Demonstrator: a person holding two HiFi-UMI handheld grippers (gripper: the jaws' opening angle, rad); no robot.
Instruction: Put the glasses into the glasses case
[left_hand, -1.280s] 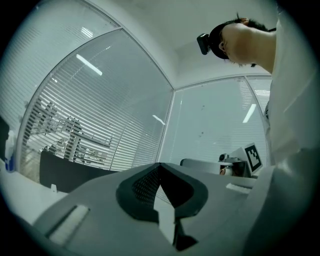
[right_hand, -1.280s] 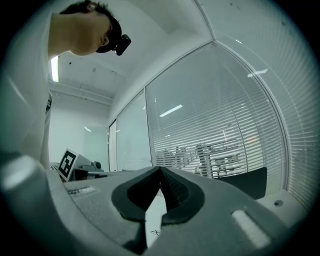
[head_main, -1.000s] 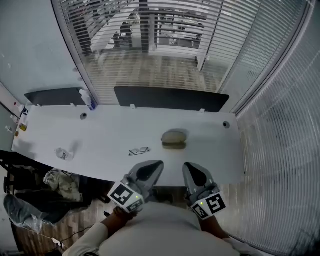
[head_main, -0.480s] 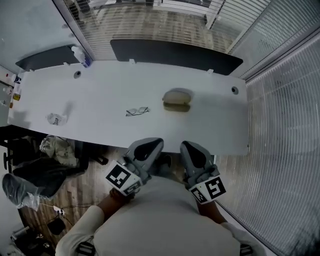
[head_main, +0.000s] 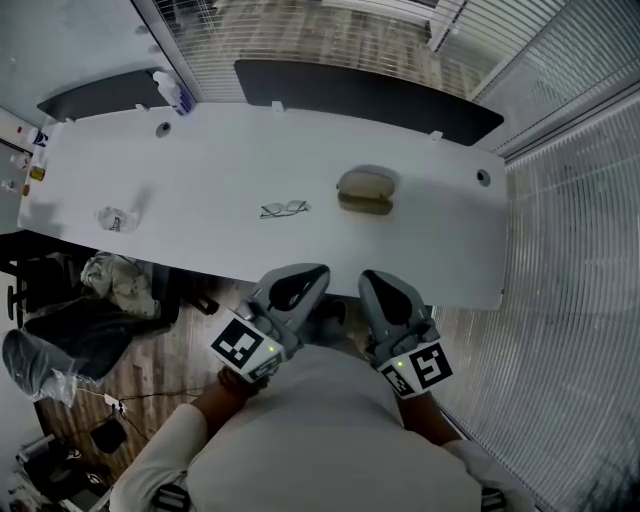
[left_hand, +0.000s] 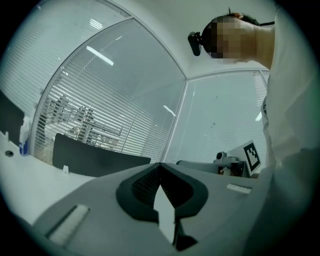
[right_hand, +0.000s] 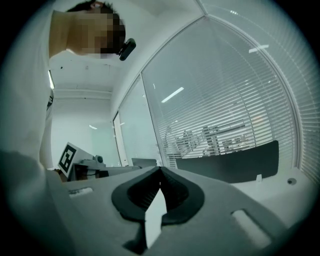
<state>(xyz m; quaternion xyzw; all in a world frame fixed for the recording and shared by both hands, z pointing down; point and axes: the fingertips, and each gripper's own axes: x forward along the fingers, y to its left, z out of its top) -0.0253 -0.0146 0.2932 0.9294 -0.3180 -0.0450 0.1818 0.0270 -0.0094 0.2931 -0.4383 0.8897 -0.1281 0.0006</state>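
Observation:
The thin-framed glasses (head_main: 284, 209) lie folded on the white table (head_main: 220, 175), a little left of its middle. The olive-beige glasses case (head_main: 365, 192) rests to their right, a short gap away; whether its lid is open I cannot tell. Both grippers hang close to the person's body, off the table's near edge and well short of both objects. My left gripper (head_main: 318, 270) (left_hand: 160, 164) is shut with nothing between its jaws. My right gripper (head_main: 366, 276) (right_hand: 160, 169) is also shut and empty. Both gripper views look over the table at blinds and glass walls.
A crumpled clear wrapper (head_main: 113, 218) lies at the table's left end, and a bottle (head_main: 172, 92) stands at its far left corner. Dark panels (head_main: 360, 95) line the far edge. A chair with clothes (head_main: 110, 290) sits under the left side. A glass wall (head_main: 570, 250) runs along the right.
The head view has tipped further down, so the table sits higher in the picture. Both grippers have sunk a little near the body, still shut. Glasses and case have not moved.

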